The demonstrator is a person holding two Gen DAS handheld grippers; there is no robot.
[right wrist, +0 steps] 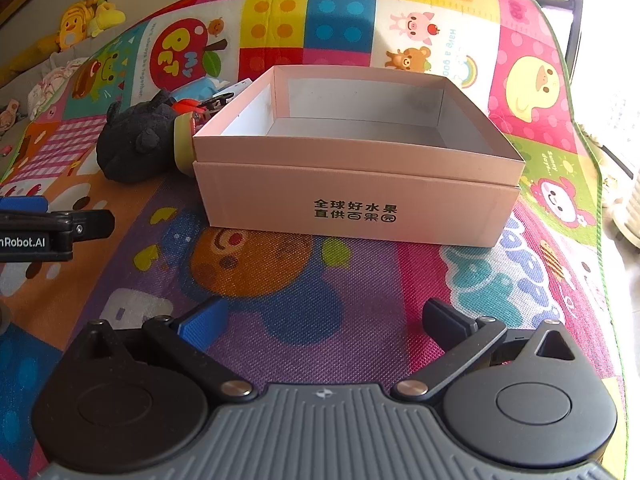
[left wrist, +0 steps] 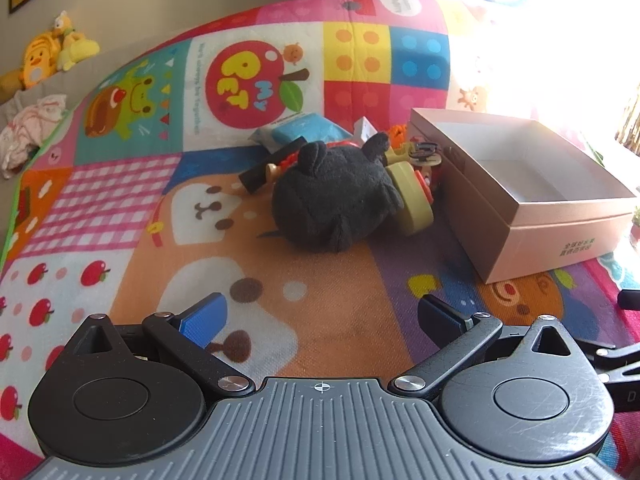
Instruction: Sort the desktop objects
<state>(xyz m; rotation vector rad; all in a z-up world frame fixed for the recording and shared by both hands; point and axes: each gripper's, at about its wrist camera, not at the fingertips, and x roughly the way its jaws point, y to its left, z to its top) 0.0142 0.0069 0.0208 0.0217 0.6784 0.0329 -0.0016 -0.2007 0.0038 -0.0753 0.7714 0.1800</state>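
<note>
Left wrist view, left to right. Upper left of the frame: yellow plush toys point(left wrist: 48, 54) lie off the play mat point(left wrist: 120, 200), apart from the sorting area. Bottom centre: the left gripper point(left wrist: 322, 318) hovers above the mat with its jaws spread wide and nothing between them, aimed at the toy pile, presumably to begin the first pick. Centre: a black plush toy point(left wrist: 336, 196), soft, dark and round with small ears, lies on its side in front of the pile. Just behind and beside it are a blue packet point(left wrist: 304, 130), a black bar point(left wrist: 268, 168) and a wheeled toy point(left wrist: 412, 196) with olive-green wheels, which touches the plush. Right: the pink cardboard box point(left wrist: 560, 224) stands open just beside the pile; no item shows inside it, so it probably serves as the receptacle.

Right wrist view. Left of centre: the black plush toy point(right wrist: 132, 148) rests near the box's left wall. Centre: the pink cardboard box point(right wrist: 352, 200) carries black printed characters on its front wall. Bottom centre: the right gripper point(right wrist: 324, 320) faces the box, jaws equally wide and empty, likely waiting.
</note>
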